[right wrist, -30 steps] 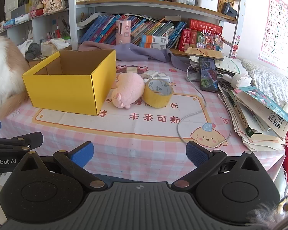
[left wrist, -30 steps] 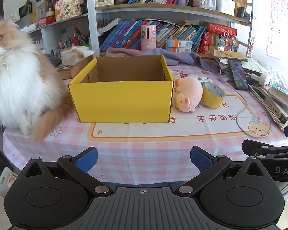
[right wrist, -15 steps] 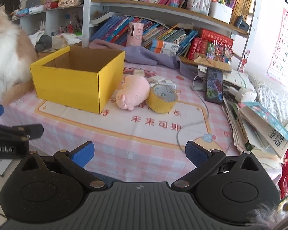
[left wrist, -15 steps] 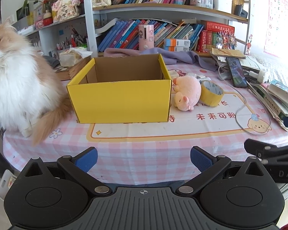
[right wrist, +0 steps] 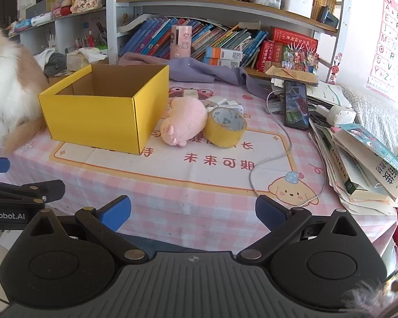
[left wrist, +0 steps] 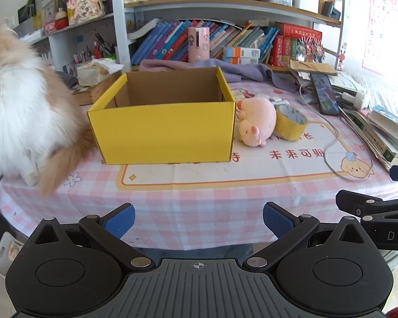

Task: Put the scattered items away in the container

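An open yellow cardboard box [left wrist: 161, 132] [right wrist: 98, 114] stands on the pink checked tablecloth; no items show inside it. Right of it lie a pink plush pig [left wrist: 256, 124] [right wrist: 184, 119] and a roll of yellow tape [left wrist: 289, 123] [right wrist: 225, 127], touching each other. Small white items [right wrist: 223, 102] lie behind them. My left gripper [left wrist: 199, 218] is open and empty, over the table's near edge in front of the box. My right gripper [right wrist: 193, 212] is open and empty, near the front edge, well short of the pig and tape.
A fluffy orange-and-white cat [left wrist: 21, 122] sits on the table left of the box. A phone [right wrist: 295, 104], a white cable [right wrist: 278, 156] and stacked books [right wrist: 363, 159] lie on the right. A purple cloth [right wrist: 199, 70] and bookshelves stand behind.
Both grippers have shifted slightly toward the table; the box, pig and tape look a little larger. Both stay open. The cat and items have not moved.
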{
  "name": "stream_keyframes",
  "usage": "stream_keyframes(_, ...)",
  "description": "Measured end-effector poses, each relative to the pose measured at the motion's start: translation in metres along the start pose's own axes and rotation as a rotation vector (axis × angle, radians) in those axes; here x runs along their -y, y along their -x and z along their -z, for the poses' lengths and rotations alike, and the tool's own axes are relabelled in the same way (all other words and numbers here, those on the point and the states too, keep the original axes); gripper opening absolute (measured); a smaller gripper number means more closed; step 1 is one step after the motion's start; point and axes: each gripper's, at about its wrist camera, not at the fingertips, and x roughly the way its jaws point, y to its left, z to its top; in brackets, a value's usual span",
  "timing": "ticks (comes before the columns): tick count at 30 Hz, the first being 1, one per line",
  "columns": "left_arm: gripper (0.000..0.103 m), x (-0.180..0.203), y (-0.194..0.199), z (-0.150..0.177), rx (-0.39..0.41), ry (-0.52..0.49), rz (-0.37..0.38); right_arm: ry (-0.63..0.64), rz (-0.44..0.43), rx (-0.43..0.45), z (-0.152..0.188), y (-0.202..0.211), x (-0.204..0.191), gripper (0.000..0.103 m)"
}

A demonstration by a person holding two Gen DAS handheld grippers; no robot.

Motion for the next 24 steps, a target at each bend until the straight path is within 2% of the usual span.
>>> stream_keyframes(10, 0.103, 0.007, -0.008, -0.001, -0.024, -0.001, 0.030, 0.010, 0.008, -0.012, 0.002, -0.001, 0.005, 0.102)
stream_keyframes(24, 0.101, 0.032, -0.030, -0.016, -0.028, -0.062, 0.070, -0.048, 0.032, -0.022, -0.004, -0.019, 0.034, 0.101)
